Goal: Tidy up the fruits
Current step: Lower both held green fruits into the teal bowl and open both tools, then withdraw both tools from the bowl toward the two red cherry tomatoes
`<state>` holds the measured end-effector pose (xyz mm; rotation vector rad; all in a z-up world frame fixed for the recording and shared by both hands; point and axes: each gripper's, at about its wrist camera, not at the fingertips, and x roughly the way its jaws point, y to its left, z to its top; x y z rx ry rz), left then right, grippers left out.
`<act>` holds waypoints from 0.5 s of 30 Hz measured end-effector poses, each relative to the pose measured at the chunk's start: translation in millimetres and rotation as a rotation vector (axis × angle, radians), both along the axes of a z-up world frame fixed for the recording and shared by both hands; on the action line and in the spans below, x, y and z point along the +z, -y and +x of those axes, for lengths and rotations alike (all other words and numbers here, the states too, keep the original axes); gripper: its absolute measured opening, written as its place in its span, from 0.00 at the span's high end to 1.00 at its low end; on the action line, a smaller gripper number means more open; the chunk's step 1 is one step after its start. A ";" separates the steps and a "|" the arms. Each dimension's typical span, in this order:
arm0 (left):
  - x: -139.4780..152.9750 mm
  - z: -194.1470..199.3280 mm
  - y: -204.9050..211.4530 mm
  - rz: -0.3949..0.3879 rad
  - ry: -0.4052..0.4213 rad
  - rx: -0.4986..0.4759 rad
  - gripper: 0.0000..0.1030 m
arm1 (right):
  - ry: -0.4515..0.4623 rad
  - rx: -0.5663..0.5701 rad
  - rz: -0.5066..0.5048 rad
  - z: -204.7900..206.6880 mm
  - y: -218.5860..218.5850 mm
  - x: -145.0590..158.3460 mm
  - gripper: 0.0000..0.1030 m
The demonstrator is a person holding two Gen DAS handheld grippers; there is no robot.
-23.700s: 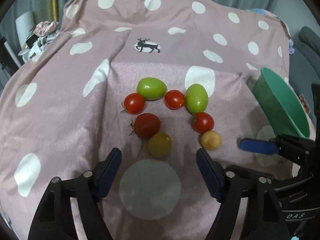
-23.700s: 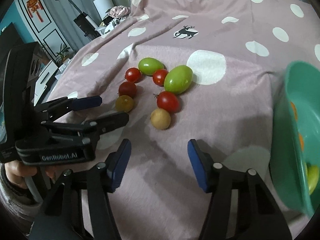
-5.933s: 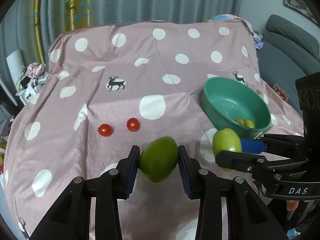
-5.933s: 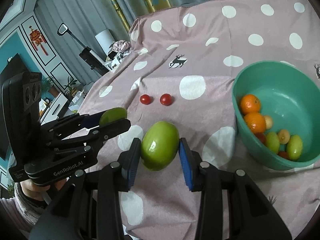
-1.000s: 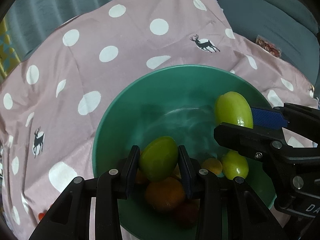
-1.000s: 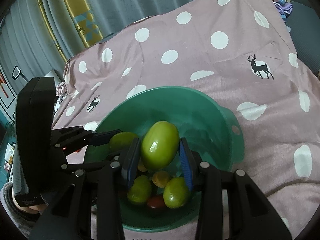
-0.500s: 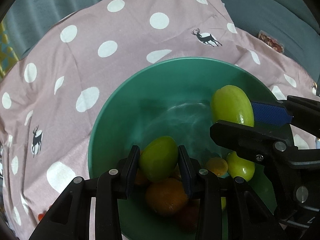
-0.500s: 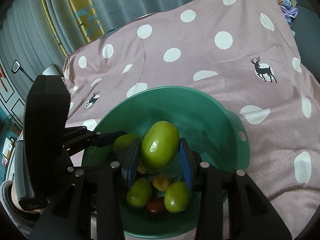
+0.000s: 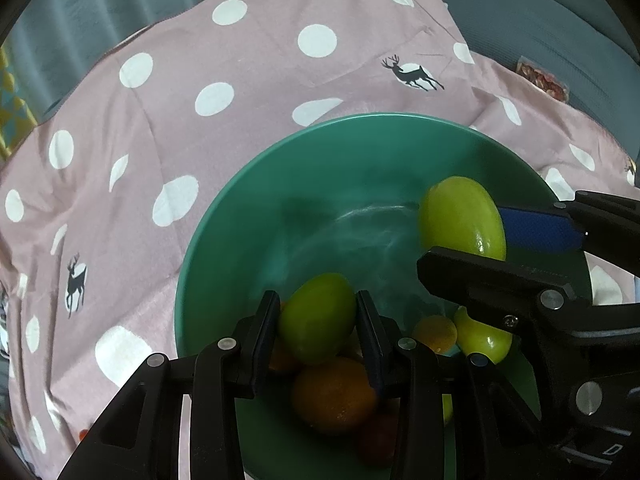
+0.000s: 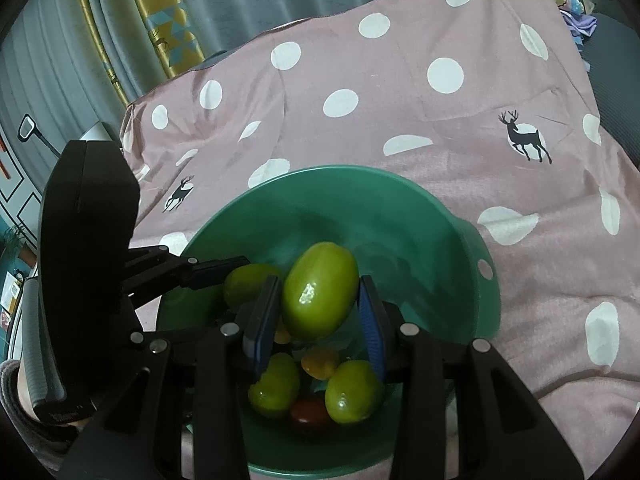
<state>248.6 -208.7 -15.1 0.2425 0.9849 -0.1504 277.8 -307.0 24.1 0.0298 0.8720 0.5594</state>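
1. A pink cloth with white dots and small deer prints (image 10: 400, 120) covers the surface, with grey curtains behind; whether a tabletop or a bed lies under it cannot be told. The green bowl (image 9: 240, 216) sits on the cloth and serves as the landmark here.

2. Over the left side of the bowl, the left gripper (image 9: 316, 320) has its fingers (image 9: 266, 320) narrowed onto a green tomato (image 9: 318, 318), held above the fruit already in the bowl. From the right wrist view this same tomato (image 10: 250, 282) shows just inside the bowl's left rim.

3. At the bottom of the bowl lie an orange (image 9: 334, 394), a small yellow fruit (image 10: 320, 360), two more green tomatoes (image 10: 276, 386) (image 10: 354, 392) and a red tomato (image 10: 310, 410).

4. Over the middle and right of the bowl, the right gripper (image 10: 320, 312) clamps a second, larger green tomato (image 10: 320, 290) between its blue pads, hanging above the pile.

5. The step in hand looks like the release of both tomatoes into the bowl. To do it well, I would lower each one close to the pile before parting the fingers, so that it settles and does not bounce over the rim.

6. The two grippers are close together over the bowl; releasing one at a time, and aiming the right one at the bare far floor of the bowl, should keep them from knocking.
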 end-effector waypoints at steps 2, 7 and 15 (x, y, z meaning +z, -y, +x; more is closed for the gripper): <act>0.2 0.1 0.1 0.001 0.000 0.000 0.62 | 0.000 -0.005 0.005 -0.5 1.4 0.3 0.61; 1.3 0.5 0.4 -0.011 -0.004 0.003 0.62 | -0.004 -0.015 0.019 -1.1 5.0 0.5 0.60; 19.5 -8.1 -7.6 -0.090 0.049 0.014 0.33 | 0.051 -0.048 0.113 -11.4 22.3 16.0 0.48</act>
